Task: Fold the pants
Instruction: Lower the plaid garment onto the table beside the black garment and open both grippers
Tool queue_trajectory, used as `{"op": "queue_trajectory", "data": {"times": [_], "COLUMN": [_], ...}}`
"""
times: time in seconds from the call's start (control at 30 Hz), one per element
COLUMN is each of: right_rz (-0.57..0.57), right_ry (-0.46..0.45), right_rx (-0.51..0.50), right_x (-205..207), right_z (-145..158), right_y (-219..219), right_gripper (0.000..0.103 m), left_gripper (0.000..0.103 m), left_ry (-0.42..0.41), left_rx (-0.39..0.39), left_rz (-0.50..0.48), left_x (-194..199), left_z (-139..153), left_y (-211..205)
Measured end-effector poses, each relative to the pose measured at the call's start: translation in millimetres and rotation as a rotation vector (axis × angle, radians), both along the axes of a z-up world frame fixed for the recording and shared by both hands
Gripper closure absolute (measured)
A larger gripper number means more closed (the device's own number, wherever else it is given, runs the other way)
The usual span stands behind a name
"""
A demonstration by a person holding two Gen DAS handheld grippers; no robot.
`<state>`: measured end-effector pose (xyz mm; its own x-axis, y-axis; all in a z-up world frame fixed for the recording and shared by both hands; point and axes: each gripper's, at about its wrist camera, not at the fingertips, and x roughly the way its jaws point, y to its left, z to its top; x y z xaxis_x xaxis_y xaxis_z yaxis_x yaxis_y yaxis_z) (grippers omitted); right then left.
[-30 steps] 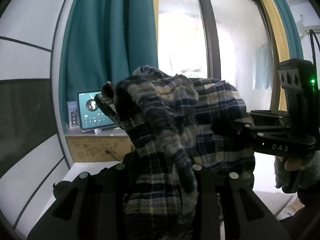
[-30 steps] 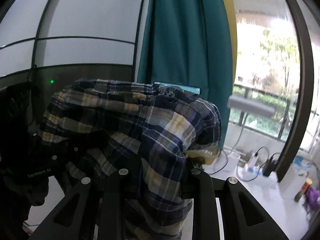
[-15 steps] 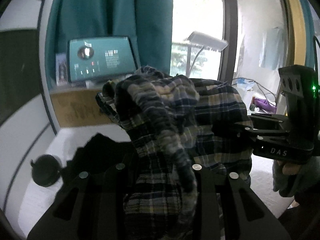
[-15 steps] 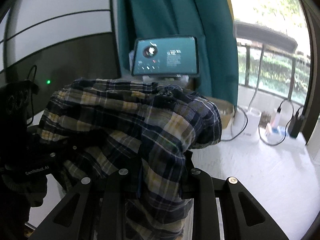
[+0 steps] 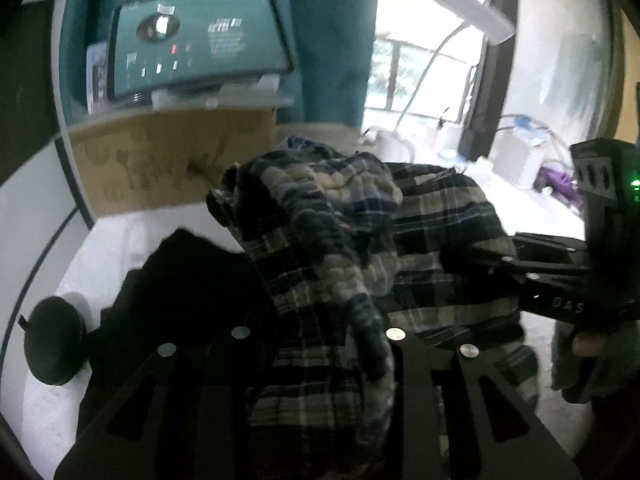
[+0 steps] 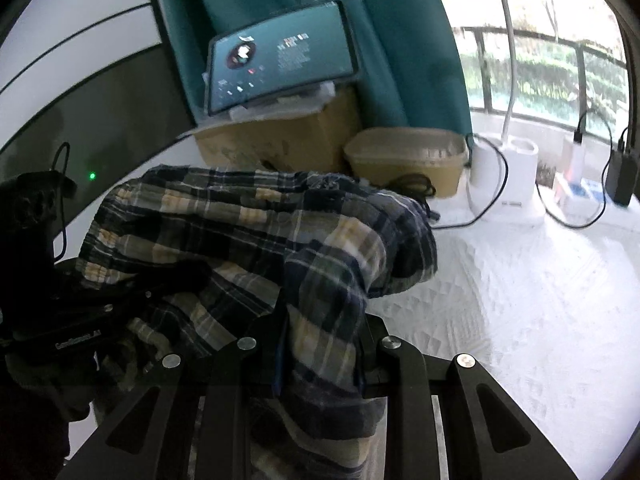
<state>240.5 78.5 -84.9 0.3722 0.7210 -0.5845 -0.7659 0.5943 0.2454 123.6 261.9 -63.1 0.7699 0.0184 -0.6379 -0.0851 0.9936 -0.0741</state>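
Dark blue and yellow plaid pants (image 5: 340, 248) hang bunched between my two grippers, above a white textured surface (image 6: 540, 300). My left gripper (image 5: 316, 320) has a thick wad of the cloth between its fingers, which the cloth hides; its jaws are opening while the cloth still fills them. My right gripper (image 6: 320, 320) is shut on another fold of the pants (image 6: 260, 232). The two grippers are close side by side: the right one (image 5: 540, 280) shows at the right of the left wrist view, and the left one (image 6: 72, 308) at the left of the right wrist view.
A tablet (image 6: 280, 56) leans on a cardboard box (image 6: 288, 140) at the back, beside a beige tub (image 6: 404, 156). Cables, a lamp base (image 6: 516, 176) and chargers line the window side. A black garment (image 5: 180, 280) and a round black object (image 5: 52, 344) lie left.
Both grippers have come down and tipped forward with the pants still in them. The views swung from curtain and window to the white surface, box and tablet.
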Motion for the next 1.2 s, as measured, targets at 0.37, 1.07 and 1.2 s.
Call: {"op": "queue_trajectory", "data": {"times": [0.37,1.07,1.2], "right_rz": [-0.133,-0.199,-0.183], "right_ry": [0.115,0.019,0.033], "right_rx": [-0.109,-0.21,-0.235], "right_x": [45.9,72.0,75.0], "right_z": [-40.1,-40.0,-47.2], "right_y": [-2.7,-14.9,-11.6], "right_gripper": [0.027,0.027,0.027], "left_gripper": [0.037,0.035,0.033], "left_ry": [0.112,0.092,0.129], "left_rx": [-0.071,-0.016,0.022], "left_rz": [0.109,0.122,0.132], "left_x": [0.9,20.7,28.7], "left_z": [-29.0,-2.2,-17.1], "left_y": [36.1,54.7,63.2]}}
